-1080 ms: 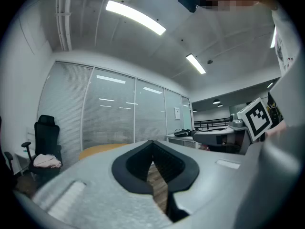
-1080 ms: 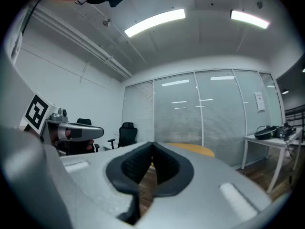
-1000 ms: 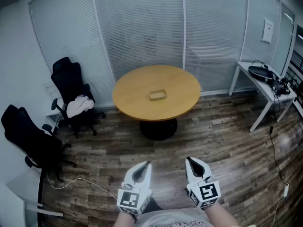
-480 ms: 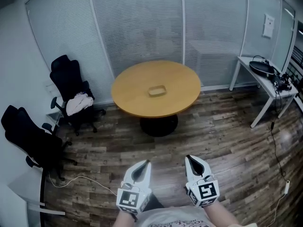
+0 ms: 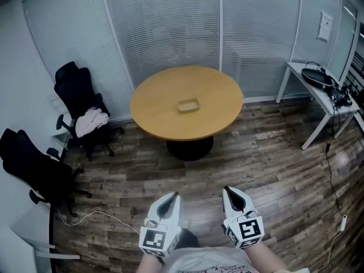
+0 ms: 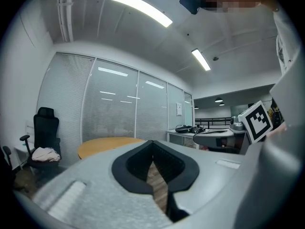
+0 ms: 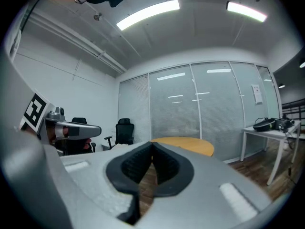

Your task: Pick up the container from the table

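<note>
A small shallow tan container (image 5: 188,105) lies near the middle of a round wooden table (image 5: 165,124) across the room. My left gripper (image 5: 174,197) and right gripper (image 5: 226,191) are held side by side low in the head view, far short of the table, both pointing towards it. Each has its jaws shut with nothing between them. The left gripper view shows the shut left gripper (image 6: 152,142) with the table (image 6: 102,143) beyond it. In the right gripper view the tips of the right gripper (image 7: 152,144) meet in front of the table (image 7: 190,145).
Two black office chairs (image 5: 79,104) (image 5: 34,172) stand at the left, one with a light cloth (image 5: 91,121) on its seat. A white desk (image 5: 324,98) with dark gear stands at the right. Glass walls with blinds close the back. A white cable (image 5: 96,216) lies on the wood floor.
The table and container sit slightly higher and larger in the head view, as I have stepped towards them. Both grippers keep their place in the picture and stay shut.
</note>
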Motion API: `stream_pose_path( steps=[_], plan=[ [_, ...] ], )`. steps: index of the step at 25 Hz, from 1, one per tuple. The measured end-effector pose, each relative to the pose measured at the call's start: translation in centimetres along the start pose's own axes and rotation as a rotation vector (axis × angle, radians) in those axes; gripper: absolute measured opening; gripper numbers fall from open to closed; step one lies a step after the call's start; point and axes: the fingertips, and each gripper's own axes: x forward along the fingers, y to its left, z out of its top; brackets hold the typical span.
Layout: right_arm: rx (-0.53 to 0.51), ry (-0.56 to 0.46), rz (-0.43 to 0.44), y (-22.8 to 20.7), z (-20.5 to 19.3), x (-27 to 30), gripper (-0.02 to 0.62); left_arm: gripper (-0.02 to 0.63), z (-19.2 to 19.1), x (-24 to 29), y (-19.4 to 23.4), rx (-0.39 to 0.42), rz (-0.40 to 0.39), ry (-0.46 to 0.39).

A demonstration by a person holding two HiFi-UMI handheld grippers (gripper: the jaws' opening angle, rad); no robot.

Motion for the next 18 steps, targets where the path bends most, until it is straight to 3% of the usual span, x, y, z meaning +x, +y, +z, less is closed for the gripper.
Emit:
stream_pose_path(
  steps=[5, 18],
  plan=[
    [0.012, 0.016, -0.032, -1.0, 0.4, 4.3, 0.003, 0.002, 0.7, 3.5, 3.2, -0.002, -0.028, -0.007],
    [0.070, 0.047, -0.148, -1.5, 1.9, 20.4, 0.003, 0.002, 2.7, 13.7, 17.7, -0.023, -0.105, -0.021]
  ],
)
